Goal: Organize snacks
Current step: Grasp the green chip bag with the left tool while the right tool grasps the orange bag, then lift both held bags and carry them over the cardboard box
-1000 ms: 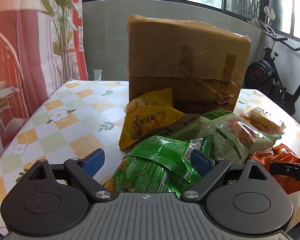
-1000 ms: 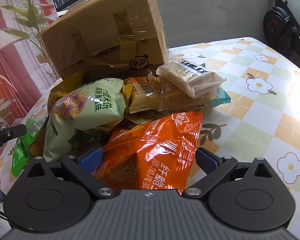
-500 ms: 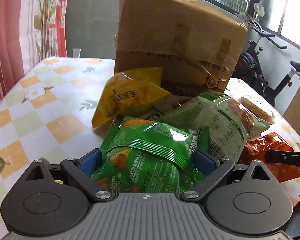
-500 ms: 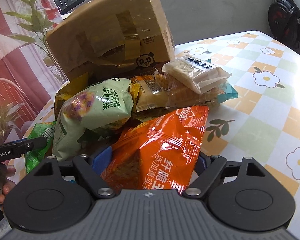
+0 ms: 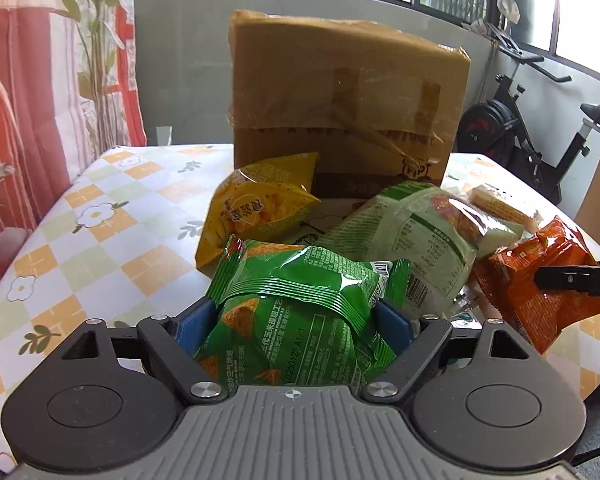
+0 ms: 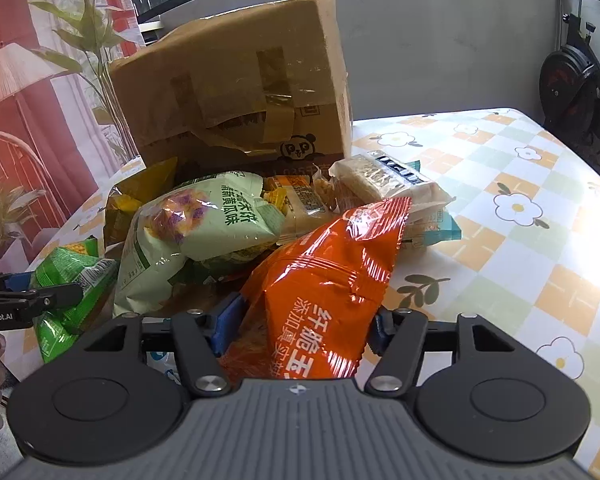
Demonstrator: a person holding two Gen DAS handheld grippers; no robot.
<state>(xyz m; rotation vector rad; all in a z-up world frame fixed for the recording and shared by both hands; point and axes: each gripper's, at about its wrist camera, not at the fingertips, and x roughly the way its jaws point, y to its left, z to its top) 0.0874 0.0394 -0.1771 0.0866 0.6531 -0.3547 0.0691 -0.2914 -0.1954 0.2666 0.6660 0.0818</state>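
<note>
Pick-up step, both sides at once; left gripper (image 5: 296,320) just closing, blue pads against the sides of the crinkled green foil snack bag (image 5: 300,304) at the near edge of the pile; right gripper (image 6: 300,322) just closing too, clamped on the glossy orange foil snack bag (image 6: 324,280). Next, probably: lift clear, carry to the brown taped cardboard box (image 6: 236,88) behind. In the way: pale green puffed bag (image 6: 204,220) overlapping both; checked flower-print tablecloth (image 6: 500,240) underneath.
</note>
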